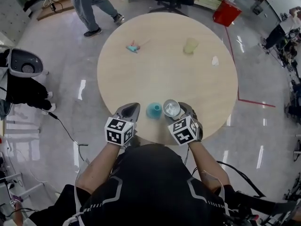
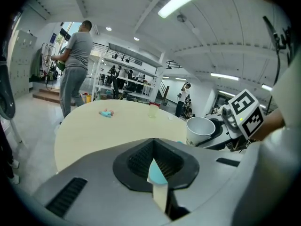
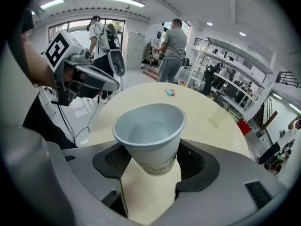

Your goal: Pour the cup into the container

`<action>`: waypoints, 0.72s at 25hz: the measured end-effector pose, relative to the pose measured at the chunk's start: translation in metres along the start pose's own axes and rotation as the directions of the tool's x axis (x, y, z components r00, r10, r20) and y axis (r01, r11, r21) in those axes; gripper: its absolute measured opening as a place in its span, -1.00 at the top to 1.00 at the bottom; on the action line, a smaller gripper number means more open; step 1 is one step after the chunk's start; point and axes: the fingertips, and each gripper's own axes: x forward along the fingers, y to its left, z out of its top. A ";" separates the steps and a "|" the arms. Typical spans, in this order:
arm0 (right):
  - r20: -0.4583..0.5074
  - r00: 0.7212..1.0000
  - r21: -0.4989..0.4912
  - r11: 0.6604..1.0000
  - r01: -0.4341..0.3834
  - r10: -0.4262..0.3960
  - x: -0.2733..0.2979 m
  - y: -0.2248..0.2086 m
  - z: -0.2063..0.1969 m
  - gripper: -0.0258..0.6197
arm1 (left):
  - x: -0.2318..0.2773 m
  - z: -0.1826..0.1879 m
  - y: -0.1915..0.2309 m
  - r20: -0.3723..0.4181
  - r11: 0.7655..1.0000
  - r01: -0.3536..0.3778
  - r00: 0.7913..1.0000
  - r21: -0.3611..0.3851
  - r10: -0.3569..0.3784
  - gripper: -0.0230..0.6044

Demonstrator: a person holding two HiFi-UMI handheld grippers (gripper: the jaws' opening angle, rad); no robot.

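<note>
Now the right hand-held gripper (image 3: 151,172) clasps a white, tapered, rolled-rim paper cup (image 3: 149,134).

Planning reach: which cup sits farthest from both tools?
The pale yellow cup across the table; the white cup and teal cup are at the near edge.

Bright, even indoor light. Long white ceiling strip lamps (image 2: 187,3) above left gripper (image 2: 158,164), blown out. Glossy pale grey floor (image 1: 82,89) beside both grippers: white glare streaks. Round beige table (image 1: 141,69) ahead matte, shadows faint. Gripper views heavy fisheye, black corners. In right gripper (image 3: 150,166), clamped white paper cup (image 3: 149,126) sharp; sliver of teal container (image 2: 157,174) pinched in left jaws soft.
</note>
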 end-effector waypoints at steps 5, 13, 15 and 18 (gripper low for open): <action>-0.045 0.999 -0.058 0.998 0.012 -0.014 0.007 -0.002 -0.001 -0.02 | 0.001 -0.003 -0.003 -0.006 1.000 0.008 1.000 0.015 -0.007 0.92; -0.091 0.995 -0.164 0.986 0.021 -0.036 0.015 -0.003 -0.001 -0.02 | 0.005 -0.005 -0.004 -0.012 0.999 0.024 1.000 0.027 -0.023 0.92; -0.103 0.994 -0.180 0.984 0.017 -0.036 0.016 -0.002 0.000 -0.02 | 0.005 -0.005 -0.004 -0.009 0.999 0.024 1.000 0.024 -0.024 0.92; -0.121 0.992 -0.202 0.979 0.009 -0.034 0.015 0.000 0.002 -0.02 | 0.004 -0.005 -0.006 -0.008 0.999 0.027 1.000 0.021 -0.027 0.92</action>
